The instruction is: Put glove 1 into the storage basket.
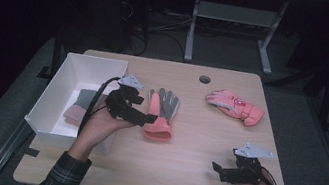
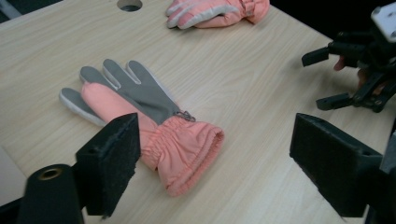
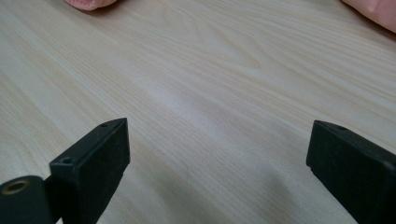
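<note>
while the left hand sits just right of the white bin (image 1: 70, 72), the left gripper (image 1: 144, 118) hovers at the cuff of the orange-and-grey glove (image 1: 160, 114), jaws spread wide, nothing pinched between them. left of that glove, inside the bin, lies a folded pinkish and grey-green knit item (image 1: 80, 106). glove itself lies flat on the wooden table (image 1: 191, 163), palm up, fingers pointing away from the person, cuff toward them. in the left gripper view the cuff (image 2: 187, 154) lies ahead between the two pads, no contact. up and right of that glove, a second orange glove (image 1: 234, 106) lies near the far edge, well apart. down and right of the first glove, the right gripper (image 1: 218, 171) rests low over bare table, jaws wide apart, holding nothing.
</note>
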A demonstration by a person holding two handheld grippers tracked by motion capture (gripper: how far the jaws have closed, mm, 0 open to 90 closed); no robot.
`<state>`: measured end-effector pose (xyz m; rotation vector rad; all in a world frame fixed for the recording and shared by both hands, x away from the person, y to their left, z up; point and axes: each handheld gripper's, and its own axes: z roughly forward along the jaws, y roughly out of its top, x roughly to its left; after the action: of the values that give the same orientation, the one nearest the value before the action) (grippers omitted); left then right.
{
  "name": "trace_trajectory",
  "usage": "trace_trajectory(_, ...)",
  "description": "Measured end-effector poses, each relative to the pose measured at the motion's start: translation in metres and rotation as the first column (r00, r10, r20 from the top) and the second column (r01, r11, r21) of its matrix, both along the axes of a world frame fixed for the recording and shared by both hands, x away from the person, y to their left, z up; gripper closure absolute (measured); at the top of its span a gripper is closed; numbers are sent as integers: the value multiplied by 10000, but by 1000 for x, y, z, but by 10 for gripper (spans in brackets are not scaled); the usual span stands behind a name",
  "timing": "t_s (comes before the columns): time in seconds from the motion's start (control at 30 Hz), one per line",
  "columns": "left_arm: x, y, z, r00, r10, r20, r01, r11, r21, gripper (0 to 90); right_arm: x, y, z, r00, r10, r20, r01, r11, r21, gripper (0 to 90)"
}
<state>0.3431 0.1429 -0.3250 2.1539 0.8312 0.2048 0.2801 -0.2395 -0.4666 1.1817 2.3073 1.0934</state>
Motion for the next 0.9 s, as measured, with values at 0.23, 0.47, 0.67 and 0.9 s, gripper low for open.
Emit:
trace_trajectory(0.23, 4, -19, -19, 9996, -212, -204, 216, 9996, 193, 388, 0, 1, 0, 10000, 27, 7, -27, 10000, -24, 57)
trace_trajectory(0.47, 13, -33, -41, 9988, 177, -457, -163, 9993, 326, 724, 0, 2, 0, 10000, 57, -18, -57, 10000, -28, 57)
trace_trajectory(0.67, 25, -41, -57, 9985, 497, -221, -472, 9938, 1009, 897, 0, 1, 0, 10000, 47, -20, -47, 10000, -4, 57)
trace_trajectory(0.9, 46, -42, -73, 9947, 1027, -87, -1013, 9892, 1063, 896, 0, 1, -1, 10000, 46, -36, -46, 10000, -20, 57)
